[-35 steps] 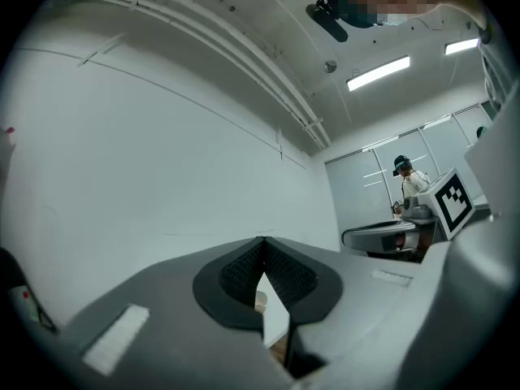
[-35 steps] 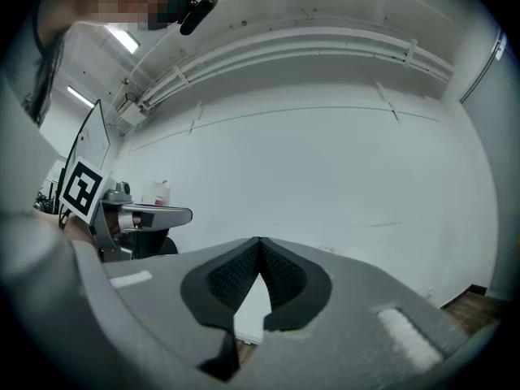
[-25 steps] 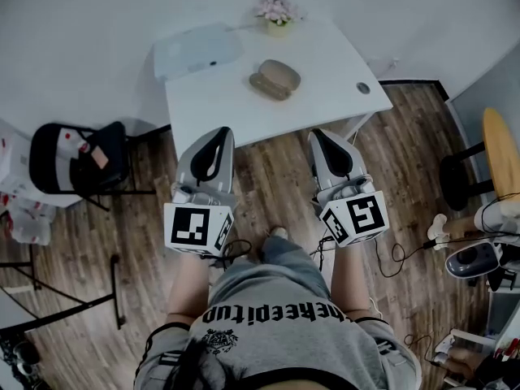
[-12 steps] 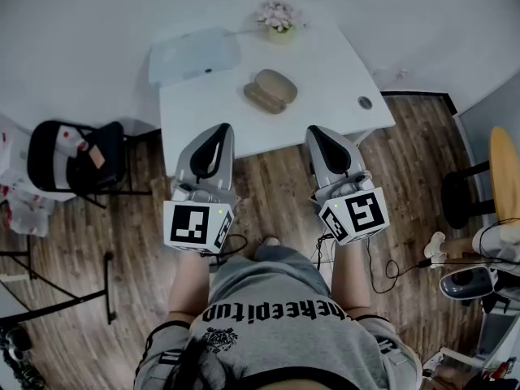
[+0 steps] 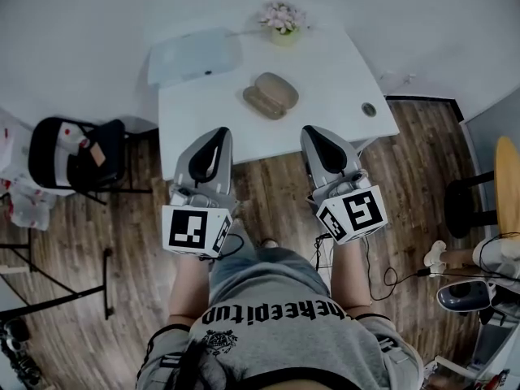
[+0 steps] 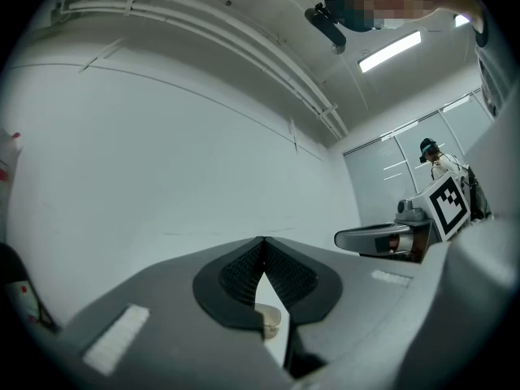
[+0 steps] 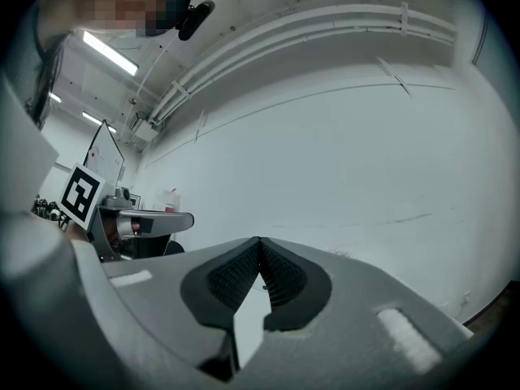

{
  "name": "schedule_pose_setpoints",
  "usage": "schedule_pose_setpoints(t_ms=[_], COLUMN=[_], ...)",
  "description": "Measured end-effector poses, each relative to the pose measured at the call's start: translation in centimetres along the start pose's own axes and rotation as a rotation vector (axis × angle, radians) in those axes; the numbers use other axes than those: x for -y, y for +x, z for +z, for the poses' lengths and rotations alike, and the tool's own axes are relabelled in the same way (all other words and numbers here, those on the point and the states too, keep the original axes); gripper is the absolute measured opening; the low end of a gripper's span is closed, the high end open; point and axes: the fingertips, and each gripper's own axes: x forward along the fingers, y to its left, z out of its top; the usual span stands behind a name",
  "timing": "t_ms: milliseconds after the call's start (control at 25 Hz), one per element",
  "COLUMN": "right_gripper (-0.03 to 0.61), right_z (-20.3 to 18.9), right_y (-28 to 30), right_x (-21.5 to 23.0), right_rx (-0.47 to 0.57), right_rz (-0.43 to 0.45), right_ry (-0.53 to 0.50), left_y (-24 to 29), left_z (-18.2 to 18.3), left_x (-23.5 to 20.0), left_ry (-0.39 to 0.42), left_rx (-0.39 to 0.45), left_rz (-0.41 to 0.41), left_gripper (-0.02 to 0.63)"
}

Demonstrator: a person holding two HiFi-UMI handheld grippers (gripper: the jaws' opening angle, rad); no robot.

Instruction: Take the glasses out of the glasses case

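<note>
A tan glasses case (image 5: 270, 96) lies shut near the middle of the white table (image 5: 341, 71). Both grippers hang in front of the table's near edge, over the wooden floor, pointing at the table. My left gripper (image 5: 217, 134) is shut with nothing in it, and so is my right gripper (image 5: 312, 132). In the left gripper view the jaws meet at the tip (image 6: 262, 242), and a sliver of the tan case (image 6: 269, 321) shows through the gap below. The right gripper view also shows closed jaws (image 7: 260, 244) facing a white wall.
A small pot of pink flowers (image 5: 281, 19) and a pale translucent sheet (image 5: 195, 54) sit at the table's far side. A cable hole (image 5: 369, 109) is at its right. A black chair (image 5: 77, 157) stands left, with a stool (image 5: 508, 169) and cables at the right.
The table has shifted slightly in view as the person steps closer. Both grippers stay shut and level, a little nearer the table's edge.
</note>
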Motion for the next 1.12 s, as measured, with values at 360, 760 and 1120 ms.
schedule_pose_setpoints(t_ms=[360, 760, 1120], right_gripper=[0.002, 0.002, 0.002], right_z=[-0.9, -1.2, -1.9], right_y=[4.3, 10.2, 14.4], right_x=[1.7, 4.7, 7.3], right_rx=[-0.017, -0.020, -0.028], right_rz=[-0.020, -0.097, -0.166], right_ry=[0.008, 0.009, 0.013], left_y=[3.4, 9.7, 14.7], left_z=[-1.2, -1.7, -2.7], left_x=[-3.4, -8.0, -10.8], left_ry=[-0.012, -0.020, -0.031], left_rx=[-0.014, -0.006, -0.010], left_rz=[-0.010, -0.084, -0.161], left_gripper=[0.020, 0.020, 0.019])
